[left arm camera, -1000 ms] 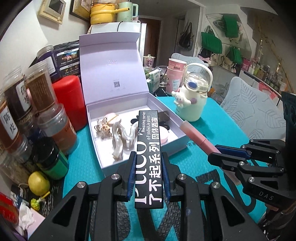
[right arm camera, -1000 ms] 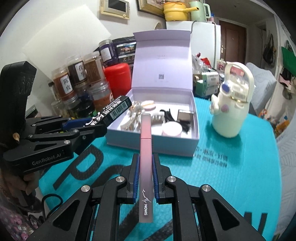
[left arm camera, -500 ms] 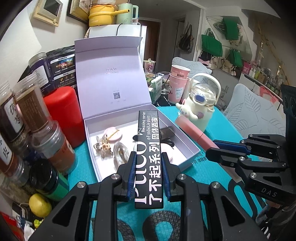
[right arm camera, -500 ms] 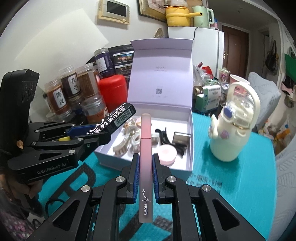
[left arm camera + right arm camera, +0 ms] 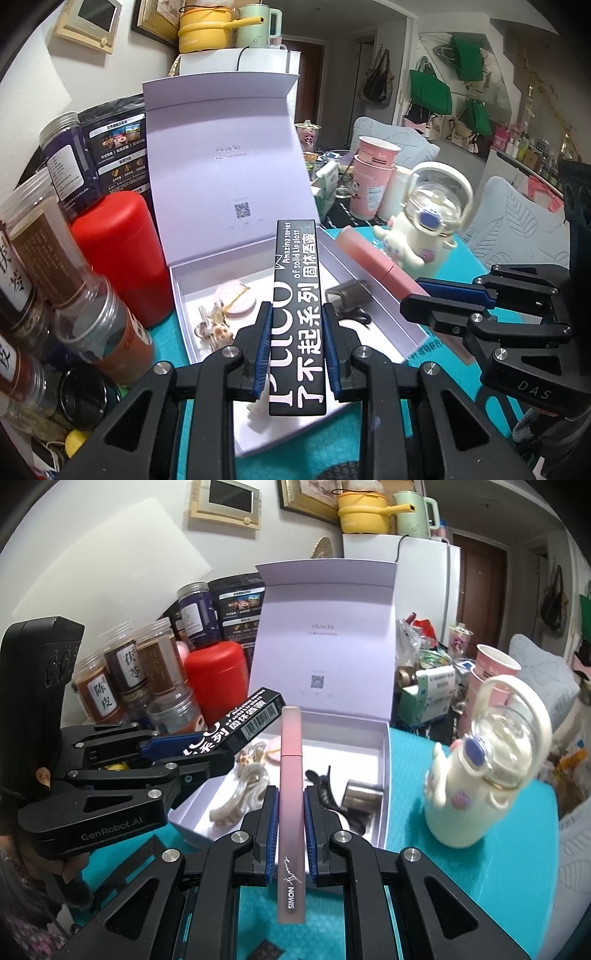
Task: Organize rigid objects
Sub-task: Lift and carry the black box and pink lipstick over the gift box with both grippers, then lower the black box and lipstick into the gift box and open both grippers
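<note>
- We take the open lilac box [image 5: 236,206] as our landmark; it sits on the teal desk [image 5: 472,849] with its lid standing upright behind the tray.
- To the box's right stands the cream character bottle [image 5: 487,775], apart from the box wall; to its left are the red canister [image 5: 118,254] and a crowd of labelled jars [image 5: 129,672].
- Our left gripper [image 5: 295,354] has its fingers clenched on the black lip gloss carton [image 5: 297,314], which hangs lengthwise over the box's near half, not resting in it.
- Our right gripper [image 5: 290,834] grasps the pink tube [image 5: 291,797] the same way, its tip reaching over the box's front edge.
- Already inside the box lie a pale claw clip [image 5: 240,797], a black hair clip [image 5: 325,786], a dark metallic case [image 5: 364,794], a round pink compact [image 5: 236,299] and a shell-like charm [image 5: 214,328].
- We judge the job well along: several pieces are stowed, while both held items must yet be lowered and released into the free floor at the box's middle and right.
</note>
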Demonstrator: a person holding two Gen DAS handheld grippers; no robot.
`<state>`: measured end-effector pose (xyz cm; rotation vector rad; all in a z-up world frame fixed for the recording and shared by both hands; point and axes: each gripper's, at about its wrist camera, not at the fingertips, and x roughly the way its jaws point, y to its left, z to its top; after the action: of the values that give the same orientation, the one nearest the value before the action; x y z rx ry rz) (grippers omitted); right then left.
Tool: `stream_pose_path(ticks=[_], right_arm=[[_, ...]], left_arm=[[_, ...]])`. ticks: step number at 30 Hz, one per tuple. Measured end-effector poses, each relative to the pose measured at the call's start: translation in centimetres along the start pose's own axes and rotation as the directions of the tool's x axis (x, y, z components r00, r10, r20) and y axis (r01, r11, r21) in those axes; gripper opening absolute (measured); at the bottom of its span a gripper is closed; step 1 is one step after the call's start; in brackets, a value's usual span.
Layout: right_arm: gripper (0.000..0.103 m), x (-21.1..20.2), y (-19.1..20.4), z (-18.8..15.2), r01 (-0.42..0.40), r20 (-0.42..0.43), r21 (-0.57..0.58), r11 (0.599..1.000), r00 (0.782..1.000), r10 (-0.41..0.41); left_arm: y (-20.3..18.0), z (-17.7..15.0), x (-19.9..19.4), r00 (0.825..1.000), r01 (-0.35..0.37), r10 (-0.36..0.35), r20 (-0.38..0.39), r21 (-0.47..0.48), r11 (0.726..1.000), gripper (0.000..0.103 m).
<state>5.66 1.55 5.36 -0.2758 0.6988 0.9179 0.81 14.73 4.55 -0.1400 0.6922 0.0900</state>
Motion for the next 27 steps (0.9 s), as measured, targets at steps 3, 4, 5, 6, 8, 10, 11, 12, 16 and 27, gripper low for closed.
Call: stream_pose_path(ticks=[3, 4, 5, 6, 8, 10, 11, 12, 16, 27], right_arm=[[0.013, 1.0, -0.3, 0.7, 0.000, 0.001, -0.014, 1.000, 1.000, 0.000], [0.013, 1.3, -0.4, 0.9, -0.002, 0.000, -0.017, 1.000, 1.000, 0.002], [0.013, 1.7, -0.5, 1.1, -0.004, -0.002, -0.020, 1.000, 1.000, 0.004], [0.013, 2.1, -0.6, 1.3, -0.007, -0.002, -0.025, 1.000, 1.000, 0.007], [0.013, 2.9, -0.7, 1.6, -0.014, -0.006, -0.035, 0.999, 1.000, 0.014], [0.013, 3.7, -0.9, 1.9, -0.011, -0.009, -0.041, 0.999, 1.000, 0.011], [0.013, 3.9, -1.0, 2.0, -0.010, -0.009, -0.044, 0.999, 1.000, 0.010], [0.013, 4.2, -1.0, 2.1, -0.009, -0.010, -0.046, 0.999, 1.000, 0.008], [0.013, 5.7, -1.4, 2.4, -0.009, -0.016, -0.047, 0.999, 1.000, 0.009], [0.013, 8.7, -3.1, 2.2, -0.013, -0.049, -0.008, 1.000, 0.999, 0.012]], left_arm=[[0.6, 0.4, 0.8, 1.000, -0.011, 0.011, -0.006, -0.006, 1.000, 0.025], [0.8, 0.5, 1.0, 1.000, -0.016, 0.016, -0.007, -0.006, 1.000, 0.025], [1.1, 0.7, 1.3, 1.000, -0.022, 0.022, -0.010, -0.008, 1.000, 0.025], [1.2, 0.9, 1.6, 1.000, -0.026, 0.026, -0.013, -0.008, 1.000, 0.025], [1.6, 1.2, 2.3, 0.999, -0.036, 0.036, -0.021, -0.008, 0.999, 0.025], [2.0, 1.4, 3.1, 0.999, -0.047, 0.047, -0.027, -0.012, 0.999, 0.025], [2.2, 1.5, 3.3, 0.998, -0.049, 0.049, -0.031, -0.015, 0.999, 0.025], [2.3, 1.5, 3.7, 0.998, -0.050, 0.050, -0.036, -0.019, 0.999, 0.025], [2.8, 1.7, 5.1, 0.997, -0.055, 0.054, -0.057, -0.030, 0.998, 0.025], [3.5, 1.8, 9.0, 0.990, -0.055, 0.049, -0.132, -0.038, 0.998, 0.025]])
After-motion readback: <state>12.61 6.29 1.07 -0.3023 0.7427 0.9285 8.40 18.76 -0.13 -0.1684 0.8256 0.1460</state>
